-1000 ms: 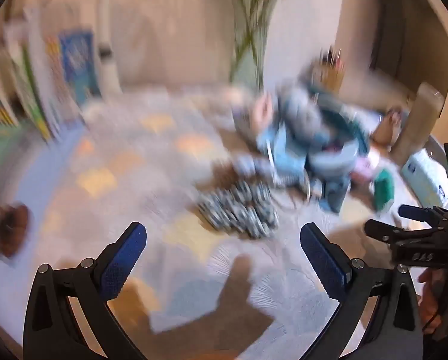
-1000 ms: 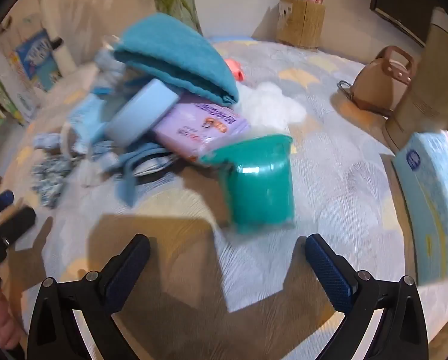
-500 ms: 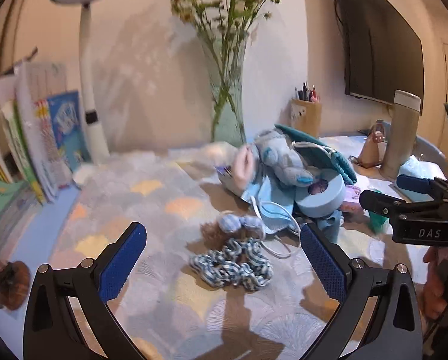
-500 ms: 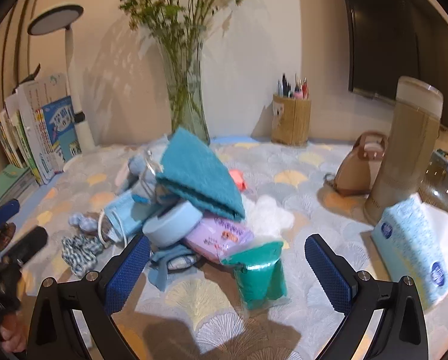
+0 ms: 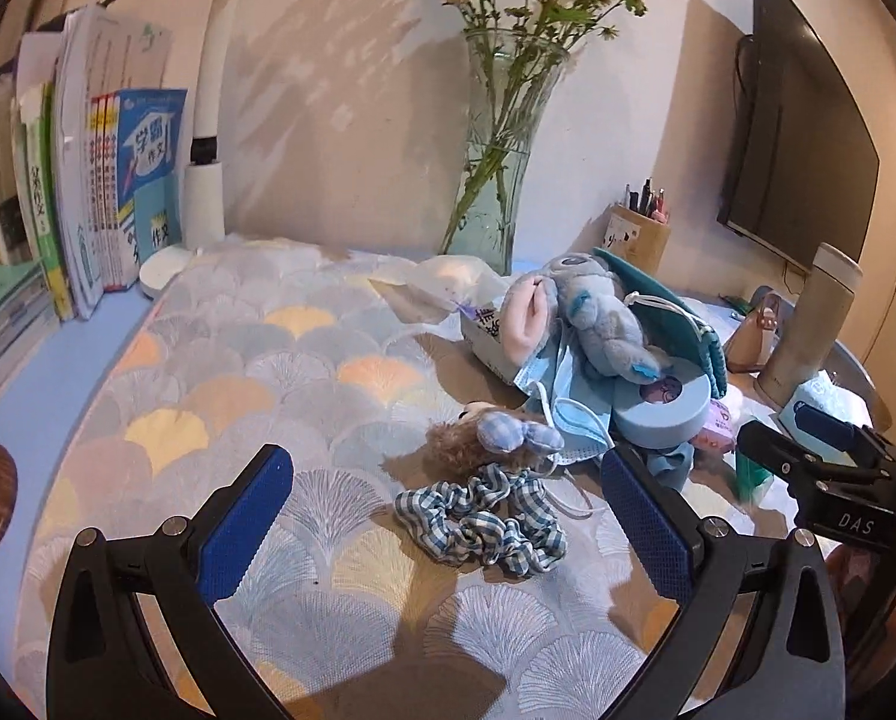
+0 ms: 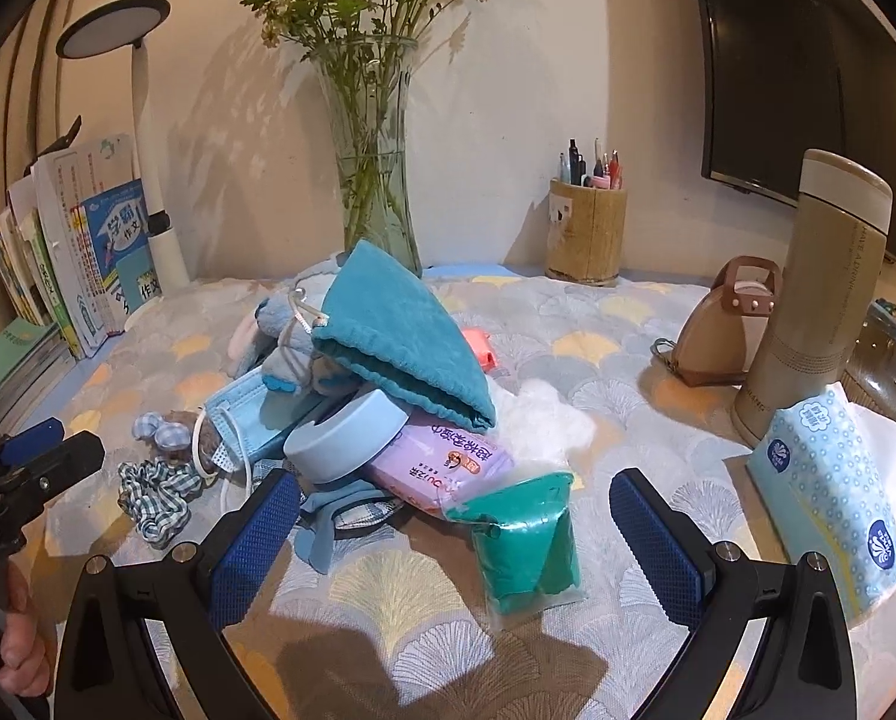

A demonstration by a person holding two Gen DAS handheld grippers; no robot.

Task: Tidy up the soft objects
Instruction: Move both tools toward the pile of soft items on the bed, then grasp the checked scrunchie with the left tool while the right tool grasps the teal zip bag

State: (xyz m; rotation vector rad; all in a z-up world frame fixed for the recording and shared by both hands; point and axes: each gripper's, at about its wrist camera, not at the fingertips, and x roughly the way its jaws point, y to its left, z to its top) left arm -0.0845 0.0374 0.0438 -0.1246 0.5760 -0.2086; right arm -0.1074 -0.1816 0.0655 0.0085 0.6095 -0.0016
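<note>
A heap of soft things lies mid-table: a blue plush toy point(image 5: 598, 312), a teal drawstring pouch point(image 6: 400, 336), a blue face mask point(image 6: 238, 414), a purple wipes pack point(image 6: 442, 468), a light blue tape roll point(image 6: 346, 438). A checked scrunchie point(image 5: 484, 516) and a small brown plush with checked ears point(image 5: 490, 438) lie in front of my open, empty left gripper point(image 5: 448, 534). A green packet point(image 6: 526, 540) lies between the fingers of my open, empty right gripper point(image 6: 454, 540).
A glass vase with flowers point(image 6: 376, 180) stands behind the heap. Books point(image 5: 76, 192) and a white lamp point(image 5: 208, 138) stand at the left. A pen holder point(image 6: 586, 228), a brown bag point(image 6: 724, 330), a tall flask point(image 6: 814, 306) and a tissue pack point(image 6: 832, 480) are at the right.
Both views have tilted up from looking down at the table to a level view and have steadied. Both grippers stay open and empty.
</note>
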